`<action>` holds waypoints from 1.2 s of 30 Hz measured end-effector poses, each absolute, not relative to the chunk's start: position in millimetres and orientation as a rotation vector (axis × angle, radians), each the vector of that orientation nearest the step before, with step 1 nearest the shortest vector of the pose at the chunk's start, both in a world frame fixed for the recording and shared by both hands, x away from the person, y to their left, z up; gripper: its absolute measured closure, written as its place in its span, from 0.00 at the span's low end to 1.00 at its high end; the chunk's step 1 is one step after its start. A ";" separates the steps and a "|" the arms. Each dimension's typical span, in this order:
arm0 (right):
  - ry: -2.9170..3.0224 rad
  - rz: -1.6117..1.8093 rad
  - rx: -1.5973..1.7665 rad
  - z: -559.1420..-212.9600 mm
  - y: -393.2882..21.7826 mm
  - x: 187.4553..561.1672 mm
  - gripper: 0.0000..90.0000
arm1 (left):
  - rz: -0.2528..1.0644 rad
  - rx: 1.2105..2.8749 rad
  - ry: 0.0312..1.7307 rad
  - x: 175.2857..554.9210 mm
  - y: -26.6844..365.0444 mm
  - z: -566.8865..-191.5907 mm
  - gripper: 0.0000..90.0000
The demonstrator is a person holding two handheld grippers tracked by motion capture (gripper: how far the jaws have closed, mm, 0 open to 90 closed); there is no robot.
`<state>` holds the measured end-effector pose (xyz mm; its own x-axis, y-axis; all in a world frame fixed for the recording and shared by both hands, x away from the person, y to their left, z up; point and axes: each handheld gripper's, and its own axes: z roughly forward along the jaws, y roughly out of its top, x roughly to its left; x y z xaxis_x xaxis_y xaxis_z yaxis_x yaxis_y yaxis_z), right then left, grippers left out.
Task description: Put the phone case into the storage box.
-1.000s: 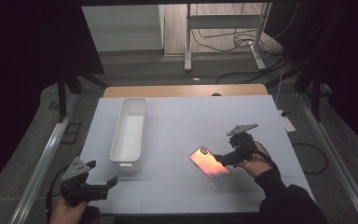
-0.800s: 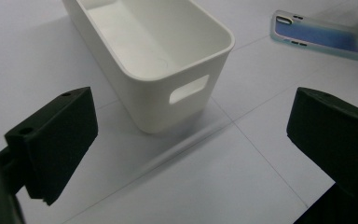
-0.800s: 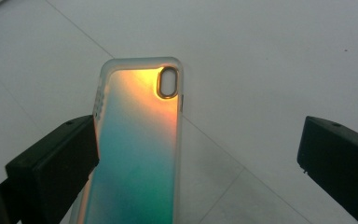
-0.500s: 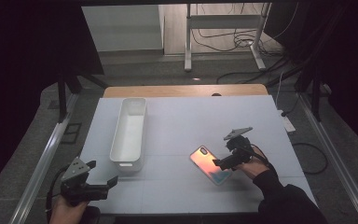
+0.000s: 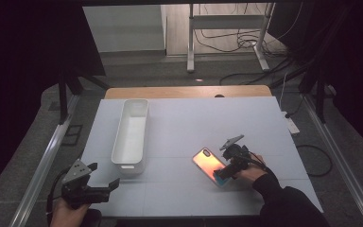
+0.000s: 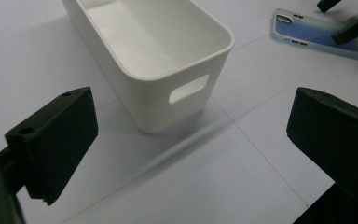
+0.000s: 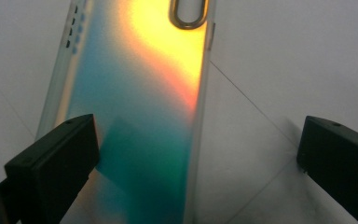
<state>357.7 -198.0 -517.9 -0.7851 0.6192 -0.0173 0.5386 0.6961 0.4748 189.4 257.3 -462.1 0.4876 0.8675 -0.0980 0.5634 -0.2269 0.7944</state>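
Dark room, white desk (image 5: 179, 127). One bin (image 5: 131, 135), empty, as landmark; one phone case (image 5: 209, 165) flat on desk, right of bin, well apart. Right gripper (image 5: 224, 172) at case's near end, fingers (image 7: 51, 158) wide open, one over case, one beyond its edge; nothing held. Step, by judgement: approach to grasp. Next move calls for fingers astride case edges, then closing. Left gripper (image 5: 106, 187) near bin's near end, fingers (image 6: 51, 135) wide open, idle. Two grippers.

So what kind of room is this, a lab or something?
Probably a lab or recording setup: a white-topped table ringed by a metal frame, loose cables on the floor behind, dark surroundings.
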 end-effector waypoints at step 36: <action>2.830 0.622 1.051 -497.8 -203.0 366.9 0.97 | 0.478 1.932 1.180 189.5 255.9 -461.9 0.03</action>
<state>366.9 -203.0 -497.8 -0.7658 0.6377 0.0833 0.6139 0.6863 0.3901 189.5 255.9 -461.9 0.4928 0.8659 -0.0863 0.5618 -0.2408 0.7915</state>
